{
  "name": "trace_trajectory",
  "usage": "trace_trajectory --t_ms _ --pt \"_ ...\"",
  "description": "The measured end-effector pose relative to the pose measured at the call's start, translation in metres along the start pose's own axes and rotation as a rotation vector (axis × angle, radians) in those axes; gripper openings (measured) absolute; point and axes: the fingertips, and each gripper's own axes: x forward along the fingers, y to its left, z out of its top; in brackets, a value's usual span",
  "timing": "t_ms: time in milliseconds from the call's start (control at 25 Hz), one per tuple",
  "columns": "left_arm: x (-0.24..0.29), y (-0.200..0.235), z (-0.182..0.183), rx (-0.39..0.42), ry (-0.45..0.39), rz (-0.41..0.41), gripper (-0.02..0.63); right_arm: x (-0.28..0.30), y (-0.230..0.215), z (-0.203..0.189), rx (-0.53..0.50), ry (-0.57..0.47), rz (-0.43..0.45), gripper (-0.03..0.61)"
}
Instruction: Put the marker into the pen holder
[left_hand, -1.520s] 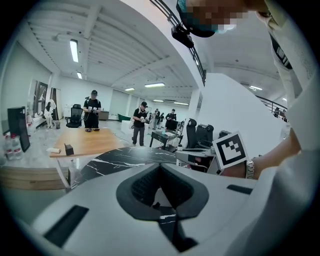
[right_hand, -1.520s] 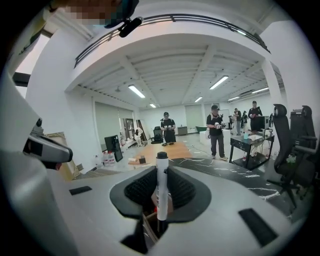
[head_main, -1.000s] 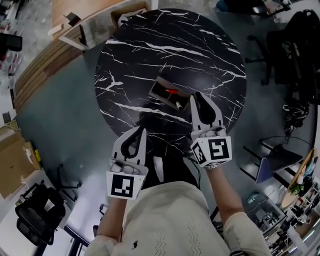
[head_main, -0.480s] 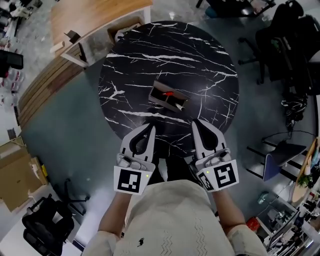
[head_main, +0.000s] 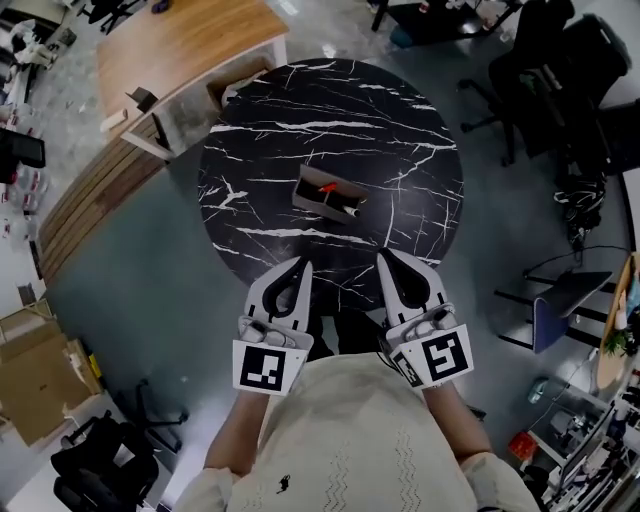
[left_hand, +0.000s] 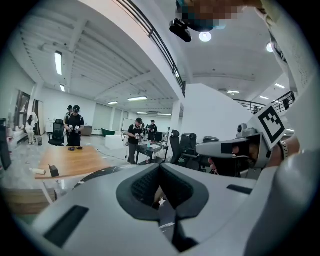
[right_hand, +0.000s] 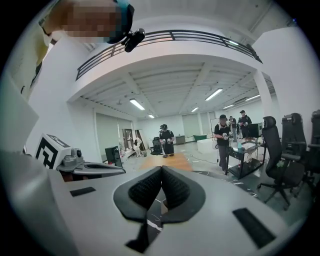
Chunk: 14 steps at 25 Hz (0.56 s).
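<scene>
1. Looking down from the head view, you hold two grippers side by side over the near edge of one round black marble table (head_main: 400, 130). Your left gripper (head_main: 299, 262) and your right gripper (head_main: 384, 254) both point away from your body toward the table's middle. Each carries one marker cube at its rear, close to your chest. Both forearms reach straight forward from your torso, roughly parallel. One rectangular pen holder (head_main: 304, 201) sits near the table's centre, well apart from both grippers. One marker (head_main: 326, 187), showing red, lies inside it. A dark item lies beside the marker, too small to identify.

2. In the left gripper view, the two jaws meet at their tips, closed, with only the hollow between their ribbed pads. They hold nothing and touch nothing. Your right gripper shows at the right, level with this one. Several people (left_hand: 75, 125) stand in the far room behind one wooden desk (left_hand: 70, 161).

3. In the right gripper view, the two jaws are also pressed together at the tips, empty, touching nothing. Your left gripper shows at the left edge.
</scene>
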Motion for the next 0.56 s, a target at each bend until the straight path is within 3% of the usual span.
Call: trace_trajectory --t_ms 560 --pt "-0.022 0.000 0.006 0.006 -0.047 0.003 0.008 -0.007 0.022 -0.004 -0.008 0.016 0.030 0.017"
